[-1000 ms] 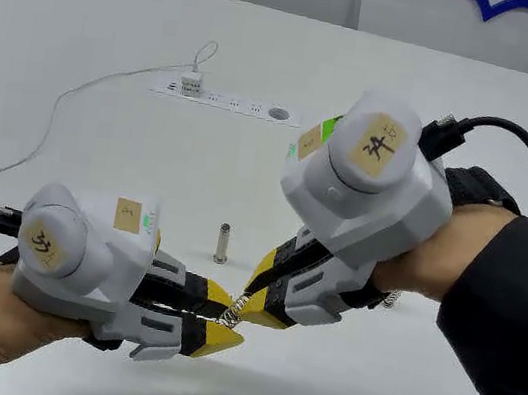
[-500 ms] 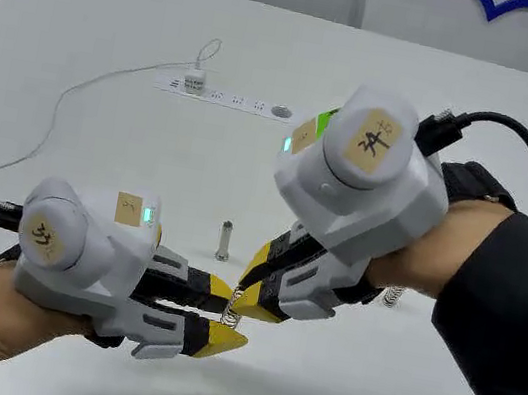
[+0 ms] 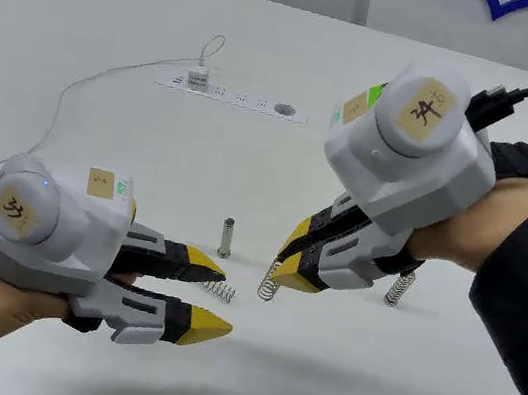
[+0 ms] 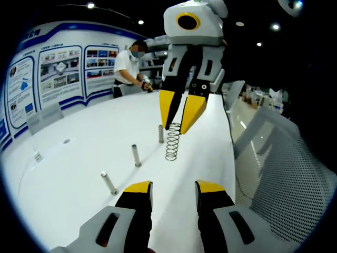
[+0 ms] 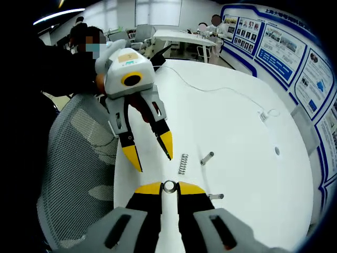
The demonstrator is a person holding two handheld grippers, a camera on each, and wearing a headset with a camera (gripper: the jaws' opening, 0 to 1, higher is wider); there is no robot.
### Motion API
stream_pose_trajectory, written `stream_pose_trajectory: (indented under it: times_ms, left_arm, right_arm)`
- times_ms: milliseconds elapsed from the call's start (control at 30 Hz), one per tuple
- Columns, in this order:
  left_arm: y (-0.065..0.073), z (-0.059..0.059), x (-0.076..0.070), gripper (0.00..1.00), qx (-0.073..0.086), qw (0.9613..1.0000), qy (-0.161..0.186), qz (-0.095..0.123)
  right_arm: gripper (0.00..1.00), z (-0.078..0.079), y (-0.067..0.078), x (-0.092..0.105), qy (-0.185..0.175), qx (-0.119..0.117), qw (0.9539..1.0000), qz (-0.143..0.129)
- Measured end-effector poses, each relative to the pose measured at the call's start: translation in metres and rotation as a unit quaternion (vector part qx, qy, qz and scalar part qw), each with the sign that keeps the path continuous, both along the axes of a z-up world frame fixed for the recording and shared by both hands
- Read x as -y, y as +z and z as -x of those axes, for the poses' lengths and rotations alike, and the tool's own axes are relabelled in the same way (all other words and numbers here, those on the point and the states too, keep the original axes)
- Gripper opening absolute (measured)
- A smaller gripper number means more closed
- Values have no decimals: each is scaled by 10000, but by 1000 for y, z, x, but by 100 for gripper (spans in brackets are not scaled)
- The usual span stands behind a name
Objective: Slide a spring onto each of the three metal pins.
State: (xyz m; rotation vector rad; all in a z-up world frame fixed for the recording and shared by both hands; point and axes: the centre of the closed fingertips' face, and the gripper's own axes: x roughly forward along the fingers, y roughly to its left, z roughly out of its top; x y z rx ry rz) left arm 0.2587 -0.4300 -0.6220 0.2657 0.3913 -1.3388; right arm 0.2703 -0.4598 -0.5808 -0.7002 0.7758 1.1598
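Over the desk (image 3: 147,168), head view: the left hand-held gripper (image 3: 216,299) has drawn back, jaws apart, leaving the spring (image 3: 268,281) clamped by the right hand-held gripper (image 3: 283,276) near a pin (image 3: 227,237). Left gripper view: the spring hangs just beside a bare pin (image 4: 161,133). Right gripper view: the jaws pinch its end coil, so the handover looks done and threading comes next.

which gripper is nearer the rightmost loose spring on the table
Right. The right gripper, pinching a hanging spring, is just beside the loose spring; the left gripper sits well beyond the pin.
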Motion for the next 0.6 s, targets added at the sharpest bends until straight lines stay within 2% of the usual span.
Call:
stream_pose_trajectory:
  times_ms: [367, 600]
  left_arm:
    - [5, -10, -21, 45, -75, 9986, 507, 98]
    - [8, -13, -29, 49, -90, 9970, 753, 180]
  right_arm:
    - [11, -19, 6, 20, -274, 137, 9995, 70]
    - [11, -40, 8, 36, -559, 247, 9981, 95]
